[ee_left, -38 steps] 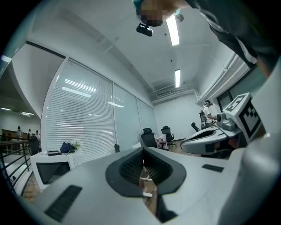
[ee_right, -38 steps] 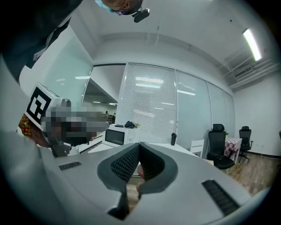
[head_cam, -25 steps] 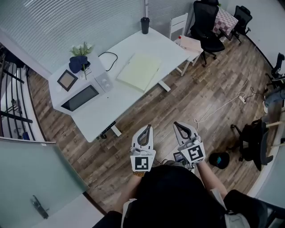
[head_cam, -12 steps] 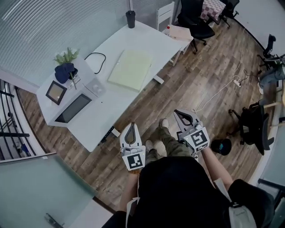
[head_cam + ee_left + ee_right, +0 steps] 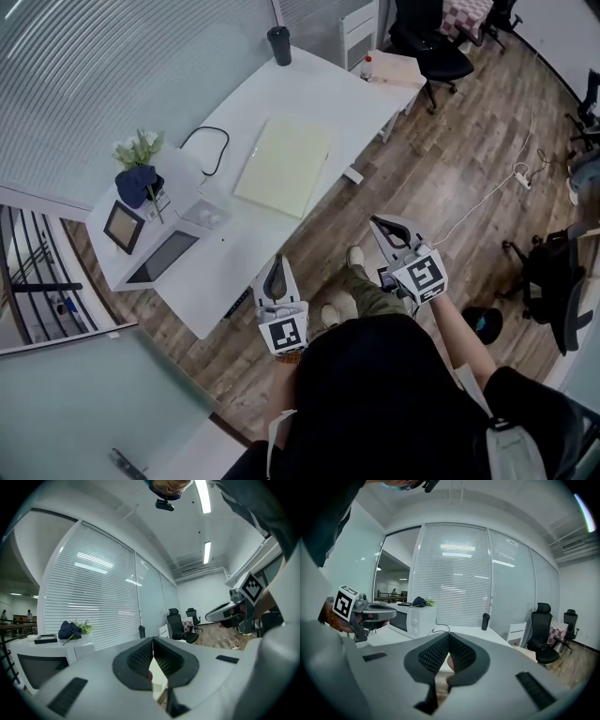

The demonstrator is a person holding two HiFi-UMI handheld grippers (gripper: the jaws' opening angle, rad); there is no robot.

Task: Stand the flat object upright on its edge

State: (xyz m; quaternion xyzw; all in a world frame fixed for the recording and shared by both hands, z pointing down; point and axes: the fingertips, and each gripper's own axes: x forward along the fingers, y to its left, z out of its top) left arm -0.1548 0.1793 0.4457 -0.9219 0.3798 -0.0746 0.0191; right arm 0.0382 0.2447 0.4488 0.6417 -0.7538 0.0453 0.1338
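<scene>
Nearer table (image 5: 323,89): left gripper (image 5: 278,260), right gripper (image 5: 375,221); jaws shut; pad (image 5: 284,167) still flat.

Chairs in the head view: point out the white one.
The white chair at the far end of the table; the rest are black office chairs.

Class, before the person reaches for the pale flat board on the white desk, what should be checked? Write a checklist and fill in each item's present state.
1. Flat board lies flat on the desk, not yet upright: ok.
2. Nothing rests on top of the board: ok.
3. Left gripper is empty, jaws together: ok, but it must open before gripping.
4. Right gripper is empty, jaws together: ok, same note.
5. Grippers at the board: not ok; both are on the desk's near side, well apart from it.
6. Board stiff enough to stand on its edge: cannot tell.
</scene>
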